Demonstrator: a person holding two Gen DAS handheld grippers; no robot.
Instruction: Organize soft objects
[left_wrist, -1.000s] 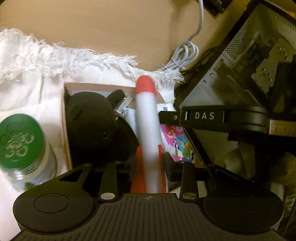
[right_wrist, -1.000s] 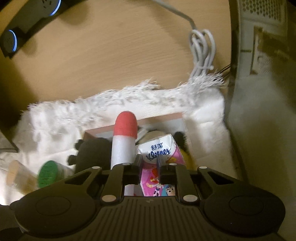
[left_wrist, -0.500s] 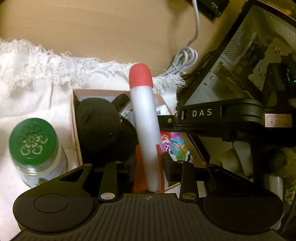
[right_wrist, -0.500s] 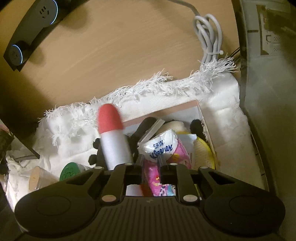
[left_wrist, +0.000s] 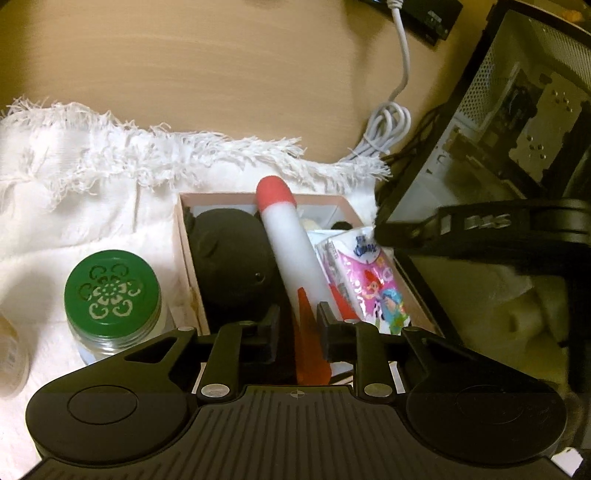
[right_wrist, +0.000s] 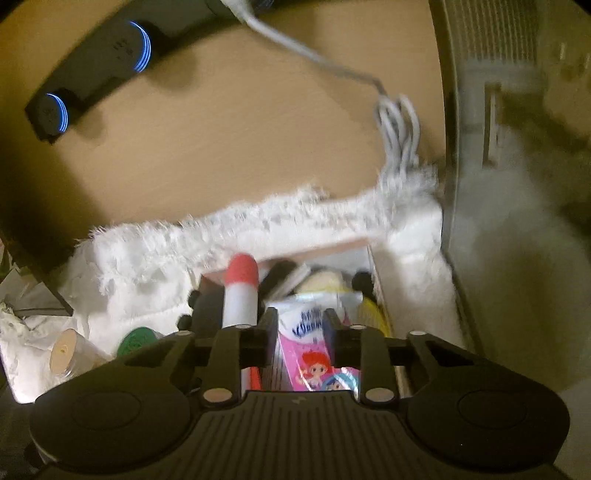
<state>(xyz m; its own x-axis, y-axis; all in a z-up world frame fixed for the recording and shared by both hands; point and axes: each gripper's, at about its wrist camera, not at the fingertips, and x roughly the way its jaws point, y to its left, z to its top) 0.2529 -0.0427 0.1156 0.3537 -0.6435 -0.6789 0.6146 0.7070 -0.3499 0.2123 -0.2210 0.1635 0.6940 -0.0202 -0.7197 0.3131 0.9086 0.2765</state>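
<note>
Foam rocket (left_wrist: 291, 251), white body with red nose, lies centre frame in the pink box (left_wrist: 184, 236), red fin end between the left hand-held gripper (left_wrist: 298, 325) fingers; jaws look closed on the fin, contact partly hidden. Likely light and squashy, so a grip on the thicker body is safer than on the thin fin. Black plush (left_wrist: 232, 266) sits just left of it, tissue pack (left_wrist: 365, 280) just right. In the right wrist view the right hand-held gripper (right_wrist: 300, 328) brackets the tissue pack, blurred, cannot tell if clamped. Pack is soft, crinkly, slippery wrap. Green-lidded jar (left_wrist: 110, 291) stands lower left on the white fringed cloth (left_wrist: 92, 177) over the worktop (left_wrist: 184, 66).
</note>
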